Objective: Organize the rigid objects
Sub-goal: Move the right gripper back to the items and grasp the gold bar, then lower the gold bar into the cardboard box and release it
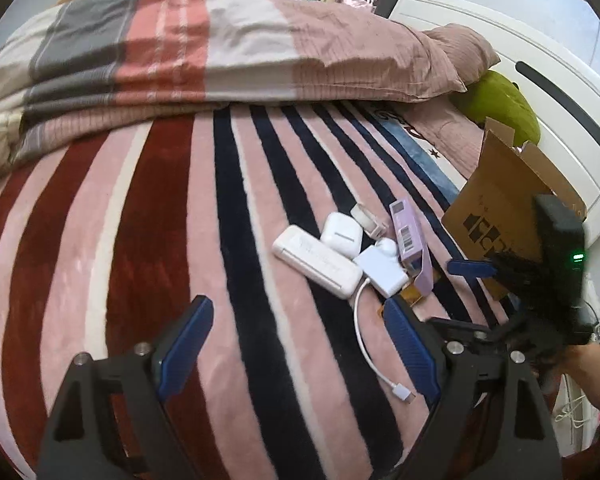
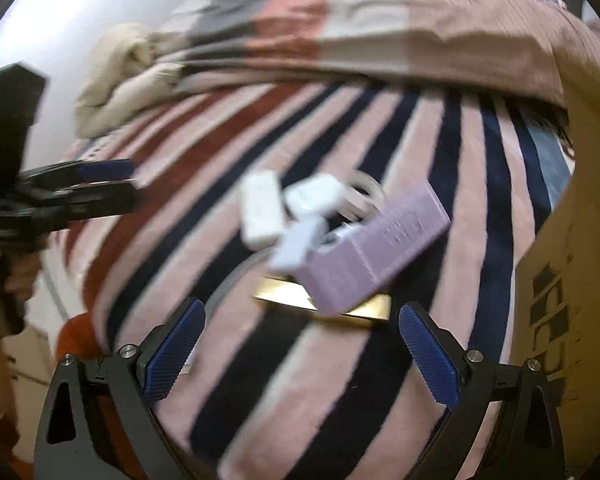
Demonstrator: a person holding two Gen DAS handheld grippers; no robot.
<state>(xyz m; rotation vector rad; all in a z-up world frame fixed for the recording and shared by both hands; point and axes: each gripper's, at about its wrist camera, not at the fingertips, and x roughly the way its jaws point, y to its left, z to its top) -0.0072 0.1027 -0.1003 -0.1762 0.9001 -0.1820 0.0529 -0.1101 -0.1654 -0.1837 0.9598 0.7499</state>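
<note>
The scene is a bedroom, and the work surface is a bed covered with a plush blanket in pink, dark red and navy stripes [image 1: 148, 208]. At the far side lies a folded striped duvet [image 1: 204, 56], and at the far right a white headboard [image 1: 540, 92].

The task's things lie in one small heap on the blanket, right of the middle: a long white plastic power bank [image 1: 316, 266], a white rounded earbud case [image 1: 340, 234], a small white square charger [image 1: 382, 272] with a white cable [image 1: 370, 350] that runs toward the near edge, a lilac cardboard carton [image 1: 408, 232], and a flat golden box [image 2: 288, 294] half under the carton. Just right of the heap stands an open brown cardboard box [image 1: 500, 208], tilted, with its flap up.

The left gripper [image 1: 300, 356] hangs over the blanket, near and left of the heap; its jaws are spread and nothing is between them. The right gripper [image 2: 300, 354] is above the near edge of the heap; its jaws are also released and empty, with the golden box just beyond them.

As a judgement, the task is at its very beginning: every piece is on the blanket, and whether the cardboard box already holds anything cannot be seen. All the picking and sorting is left to do.
</note>
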